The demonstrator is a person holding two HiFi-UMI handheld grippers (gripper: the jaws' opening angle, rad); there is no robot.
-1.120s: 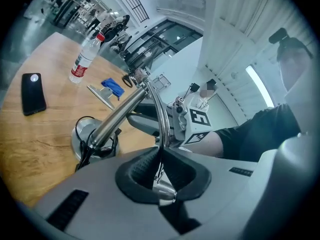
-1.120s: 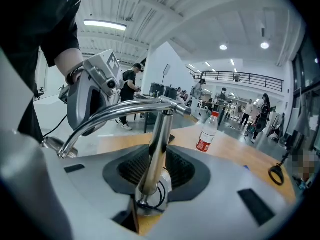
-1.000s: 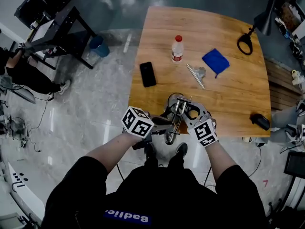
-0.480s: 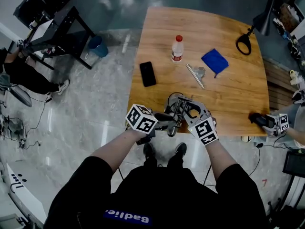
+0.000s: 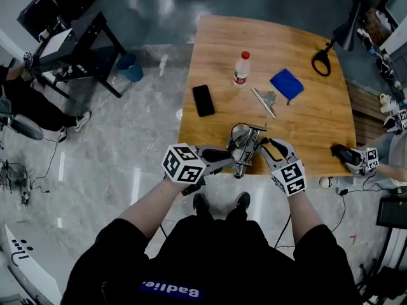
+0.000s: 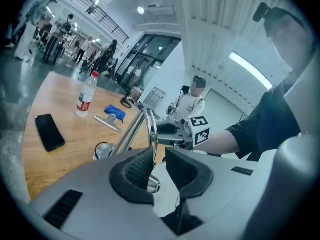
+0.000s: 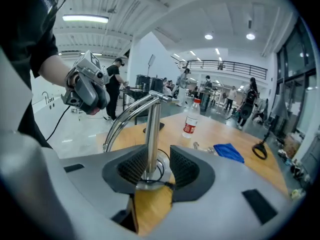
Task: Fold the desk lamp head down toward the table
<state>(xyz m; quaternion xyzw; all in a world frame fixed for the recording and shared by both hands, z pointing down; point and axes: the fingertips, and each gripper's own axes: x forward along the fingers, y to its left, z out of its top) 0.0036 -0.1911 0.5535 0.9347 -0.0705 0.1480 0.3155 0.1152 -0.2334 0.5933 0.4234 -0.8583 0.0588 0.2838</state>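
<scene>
At the near edge of the light wooden table (image 5: 305, 126), a chrome desk lamp (image 5: 247, 146) with round base, upright post and curved arm, head end toward the near side. On its left, the left gripper (image 5: 224, 156): jaws part-spread, just opened further, the lamp's thin arm and shiny end between them close to one pad, not clamped. On its right, the right gripper (image 5: 266, 145): jaws spread wide, just opened further, flanking the post without pinching it. Farther off, a clear plastic bottle with red cap (image 5: 240, 68), a black phone (image 5: 204, 100) and a blue cloth (image 5: 287, 84).
</scene>
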